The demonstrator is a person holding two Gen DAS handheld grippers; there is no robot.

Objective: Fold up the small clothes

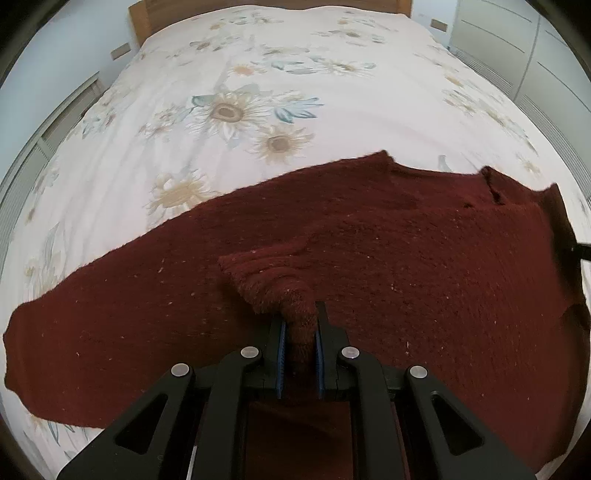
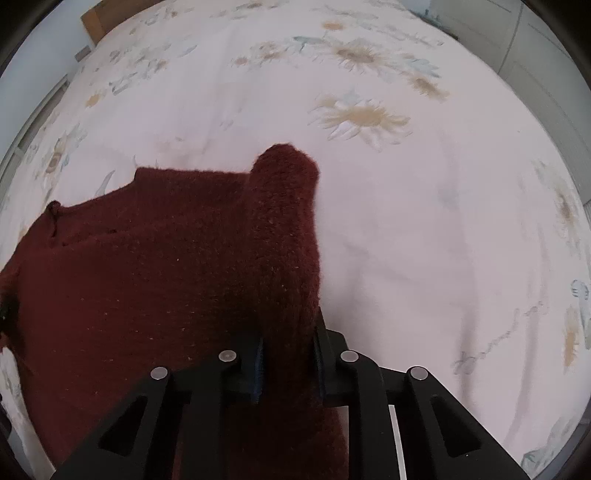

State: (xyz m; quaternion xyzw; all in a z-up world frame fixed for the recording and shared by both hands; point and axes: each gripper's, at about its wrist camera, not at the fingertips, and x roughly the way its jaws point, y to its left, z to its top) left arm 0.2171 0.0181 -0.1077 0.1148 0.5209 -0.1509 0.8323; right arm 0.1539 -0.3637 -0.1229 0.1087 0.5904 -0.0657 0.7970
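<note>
A dark red knitted sweater (image 1: 369,251) lies spread across the near part of the bed. My left gripper (image 1: 298,325) is shut on a bunched fold of the sweater's near edge, which rises between the blue pads. In the right wrist view the same sweater (image 2: 147,266) fills the left half. My right gripper (image 2: 288,343) is shut on a thick folded part of it, which stands up ahead of the fingers, lifted off the bedspread. The sweater's neckline (image 1: 491,184) shows at the far right of the left wrist view.
The bed is covered by a white bedspread (image 1: 258,110) with a sunflower print. A wooden headboard (image 1: 147,14) is at the far end. Pale cupboards (image 1: 517,44) stand at the right, a wall at the left.
</note>
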